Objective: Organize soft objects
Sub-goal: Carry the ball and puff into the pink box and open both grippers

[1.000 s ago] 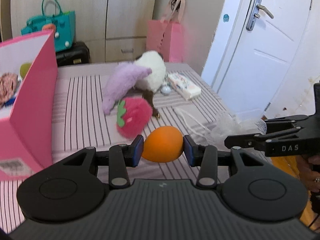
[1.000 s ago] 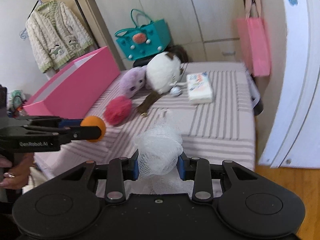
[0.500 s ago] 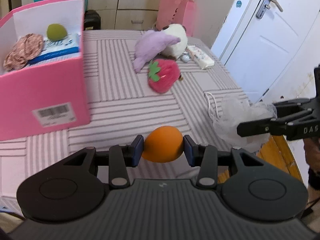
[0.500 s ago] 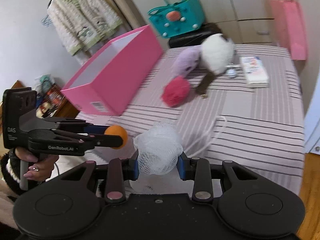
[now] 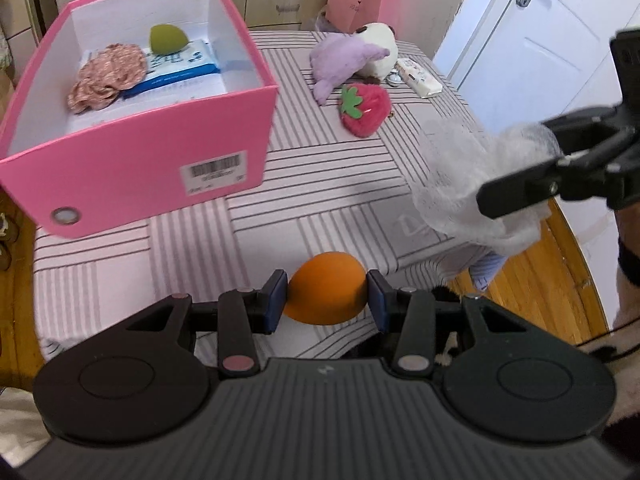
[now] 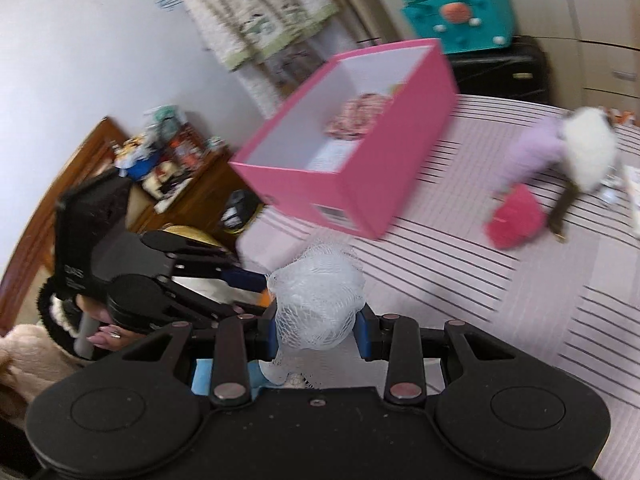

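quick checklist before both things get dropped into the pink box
1. Left gripper clamped on the orange sponge: ok.
2. Right gripper clamped on the white mesh puff: ok.
3. Pink box open on top: ok.
4. Free room inside beside the floral cloth, wipes pack and green sponge: ok.
5. Grippers over the box: not ok, both short of it.
6. Puff's cord hanging clear: cannot tell.

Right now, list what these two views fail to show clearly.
- Left wrist view: the barcode label on the pink box is too small to read.
- Left wrist view: the right gripper is cut off by the frame edge, its pads buried in the white mesh puff.
- Right wrist view: the orange ball is nearly all hidden behind the puff and the left gripper; motion blur smears the plush toys.
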`<move>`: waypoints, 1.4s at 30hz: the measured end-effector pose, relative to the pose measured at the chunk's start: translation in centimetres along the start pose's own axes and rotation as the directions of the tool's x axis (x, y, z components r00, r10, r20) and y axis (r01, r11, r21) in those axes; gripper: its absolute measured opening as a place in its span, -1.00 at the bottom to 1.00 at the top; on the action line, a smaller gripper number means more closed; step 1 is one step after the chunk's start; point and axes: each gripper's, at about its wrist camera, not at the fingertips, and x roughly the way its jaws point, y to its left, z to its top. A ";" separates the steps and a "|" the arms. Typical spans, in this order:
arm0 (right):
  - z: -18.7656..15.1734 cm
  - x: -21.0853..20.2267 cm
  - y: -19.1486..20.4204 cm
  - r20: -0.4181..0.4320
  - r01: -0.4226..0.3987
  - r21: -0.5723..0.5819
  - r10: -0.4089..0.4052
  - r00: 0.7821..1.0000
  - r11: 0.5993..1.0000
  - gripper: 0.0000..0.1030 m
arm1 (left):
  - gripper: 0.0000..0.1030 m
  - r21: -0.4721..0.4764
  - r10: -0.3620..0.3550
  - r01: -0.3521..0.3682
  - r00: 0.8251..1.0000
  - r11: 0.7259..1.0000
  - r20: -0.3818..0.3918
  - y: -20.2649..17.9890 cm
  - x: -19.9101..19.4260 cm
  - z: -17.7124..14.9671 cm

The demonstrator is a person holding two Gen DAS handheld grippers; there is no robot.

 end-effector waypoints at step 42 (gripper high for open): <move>17.9 8.0 3.9 0.255 0.180 -0.173 -0.133 0.958 0.968 -0.22 | -0.17 -0.137 0.158 -0.117 0.924 0.984 0.348 11.6 -1.2 12.3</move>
